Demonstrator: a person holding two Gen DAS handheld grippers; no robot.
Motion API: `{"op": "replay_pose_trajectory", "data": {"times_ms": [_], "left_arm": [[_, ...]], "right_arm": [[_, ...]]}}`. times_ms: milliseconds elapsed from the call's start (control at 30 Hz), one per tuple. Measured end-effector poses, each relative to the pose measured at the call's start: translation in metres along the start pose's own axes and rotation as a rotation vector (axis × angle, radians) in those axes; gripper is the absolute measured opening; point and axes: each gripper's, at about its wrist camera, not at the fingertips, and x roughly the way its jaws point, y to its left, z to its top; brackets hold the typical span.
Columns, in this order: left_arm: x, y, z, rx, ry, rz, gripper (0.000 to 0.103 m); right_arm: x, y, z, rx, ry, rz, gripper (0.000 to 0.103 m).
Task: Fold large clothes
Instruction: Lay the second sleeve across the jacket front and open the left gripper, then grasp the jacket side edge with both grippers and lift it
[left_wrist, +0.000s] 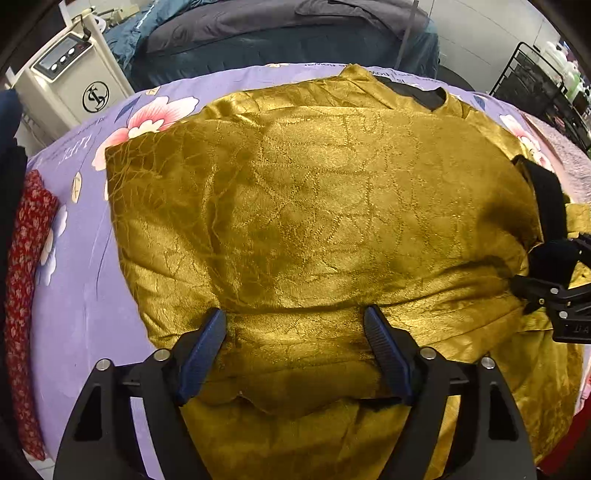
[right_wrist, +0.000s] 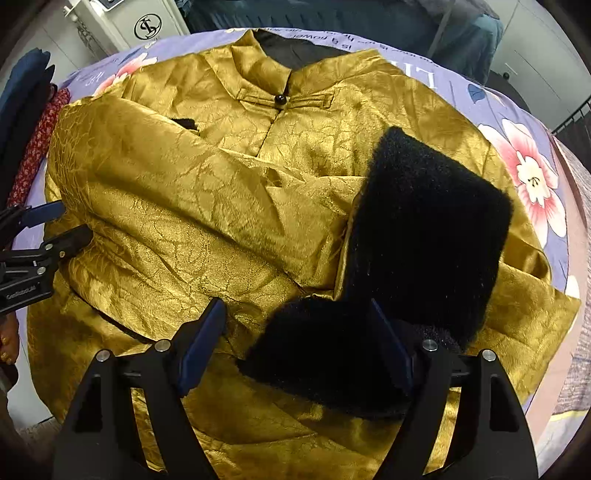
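Nearest the lens in the left wrist view, the left hand-held gripper (left_wrist: 295, 328) stands wide apart over the near part of the gold jacket (left_wrist: 314, 206), with a ridge of cloth between its blue pads; whether the pads press on it I cannot tell, and it looks more like loose cloth lying in the gap than a grip. In the right wrist view the right hand-held gripper (right_wrist: 299, 325) is just as wide, with the black fleece lining (right_wrist: 424, 221) bunched between its fingers, apparently not pinched.

The jacket lies collar away from the cameras on the purple flowered sheet (left_wrist: 77, 295) covering the surface. One side has already been brought across the front, so a broad gold panel covers the chest on the left. On the right a flap is turned back, showing its lining, beside the button (right_wrist: 280, 99) at the neck.

I judge the fold about half done: the sides are coming in, but the right flap is untidy and the bottom still needs bringing up toward the collar.
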Motion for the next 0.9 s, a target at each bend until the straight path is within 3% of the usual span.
{"op": "replay_pose_trajectory", "data": {"times_ms": [133, 267, 400, 500, 633, 733, 900], "left_arm": [[0.009, 0.004, 0.008, -0.006, 0.032, 0.034, 0.098], [0.004, 0.011, 0.014, -0.025, 0.042, 0.025, 0.098], [-0.032, 0.022, 0.007, -0.055, -0.041, 0.026, 0.097], [-0.055, 0.037, -0.006, -0.092, -0.078, -0.009, 0.097], [-0.074, 0.071, -0.032, -0.170, -0.062, -0.046, 0.096], [-0.079, 0.100, -0.059, -0.250, -0.029, -0.061, 0.095], [-0.084, 0.130, -0.107, -0.332, 0.025, -0.086, 0.093]], "right_arm": [[0.011, 0.006, 0.009, -0.021, 0.035, -0.035, 0.085], [0.011, 0.011, 0.012, -0.027, 0.043, -0.056, 0.086], [-0.022, 0.012, 0.003, 0.012, -0.067, -0.012, 0.086], [-0.049, 0.004, -0.016, 0.054, -0.120, 0.022, 0.086], [-0.074, -0.017, -0.050, 0.126, -0.148, 0.059, 0.086], [-0.076, -0.042, -0.076, 0.189, -0.129, 0.048, 0.086], [-0.073, -0.092, -0.135, 0.375, -0.045, 0.115, 0.086]]}}
